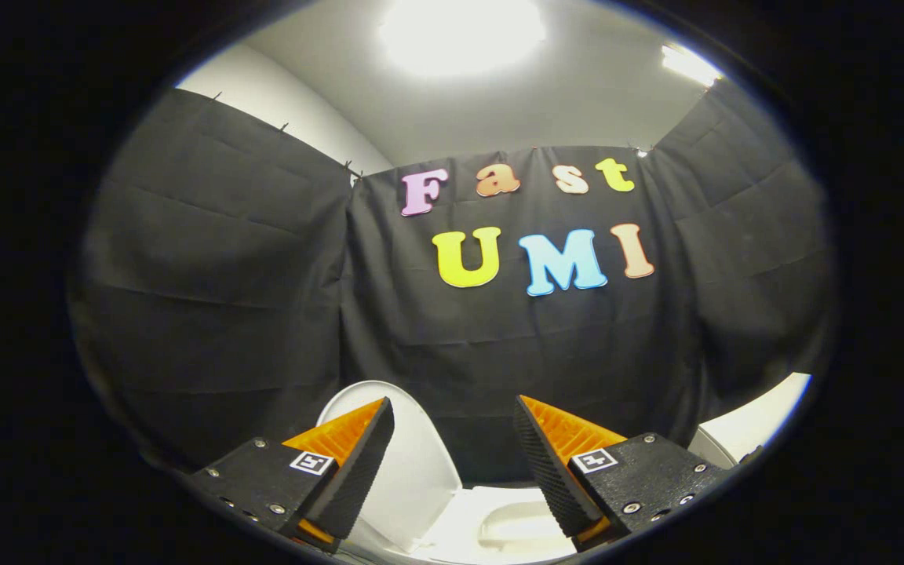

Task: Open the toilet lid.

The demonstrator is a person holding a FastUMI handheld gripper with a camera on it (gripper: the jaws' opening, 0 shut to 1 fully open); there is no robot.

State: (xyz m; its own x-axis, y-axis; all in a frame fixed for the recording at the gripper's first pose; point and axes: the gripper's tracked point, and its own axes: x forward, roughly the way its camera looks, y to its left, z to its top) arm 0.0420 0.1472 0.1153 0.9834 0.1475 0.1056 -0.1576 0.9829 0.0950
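Observation:
The white toilet lid stands raised, nearly upright, just beyond my left finger and leaning toward the black cloth wall behind it. Below it, between and under the fingers, lies the white toilet seat and bowl rim. My gripper is open, its orange-and-black fingers spread wide with nothing between them. The right finger hangs over the seat's right side. The left finger overlaps the lid's lower left part; I cannot tell if it touches.
Black cloth walls enclose the booth on three sides close behind the toilet. A white surface, part of another fixture or wall, shows beyond the right finger. A bright ceiling lamp shines overhead.

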